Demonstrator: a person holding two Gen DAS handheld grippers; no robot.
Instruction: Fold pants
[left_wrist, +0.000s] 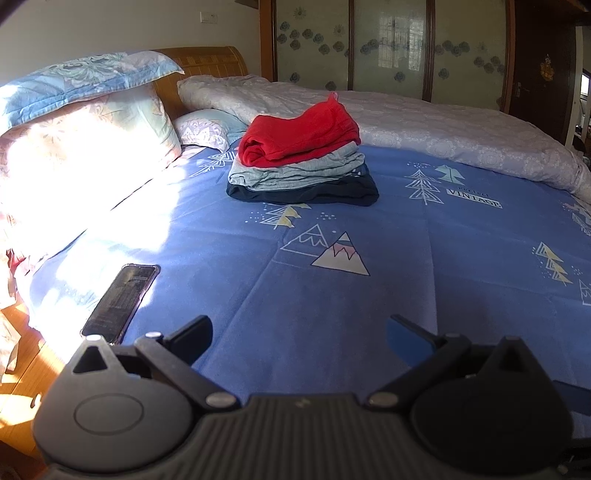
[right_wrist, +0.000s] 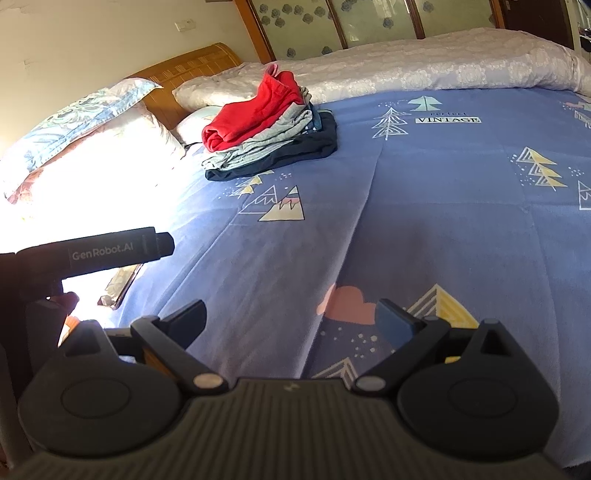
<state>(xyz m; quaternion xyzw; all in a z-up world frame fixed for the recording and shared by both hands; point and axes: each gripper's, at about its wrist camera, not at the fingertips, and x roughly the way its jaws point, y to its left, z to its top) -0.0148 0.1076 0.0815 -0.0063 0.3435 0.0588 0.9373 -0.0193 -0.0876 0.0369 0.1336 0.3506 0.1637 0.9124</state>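
A stack of folded pants sits far back on the blue bed sheet (left_wrist: 369, 295): red pants (left_wrist: 299, 134) on top, grey pants (left_wrist: 295, 171) under them, dark navy pants (left_wrist: 306, 194) at the bottom. The stack also shows in the right wrist view, with the red pants (right_wrist: 255, 110) on top. My left gripper (left_wrist: 299, 336) is open and empty, low over the near edge of the sheet. My right gripper (right_wrist: 291, 321) is open and empty over the sheet (right_wrist: 406, 221). The left gripper's body (right_wrist: 110, 251) shows at the left of the right wrist view.
A phone (left_wrist: 120, 301) lies on the sheet near the left edge, close to my left gripper. Pillows (left_wrist: 81, 122) lean on the wooden headboard (left_wrist: 207, 64). A rolled pale quilt (left_wrist: 443, 125) runs along the far side. Wooden floor (left_wrist: 18, 369) lies beyond the bed's left edge.
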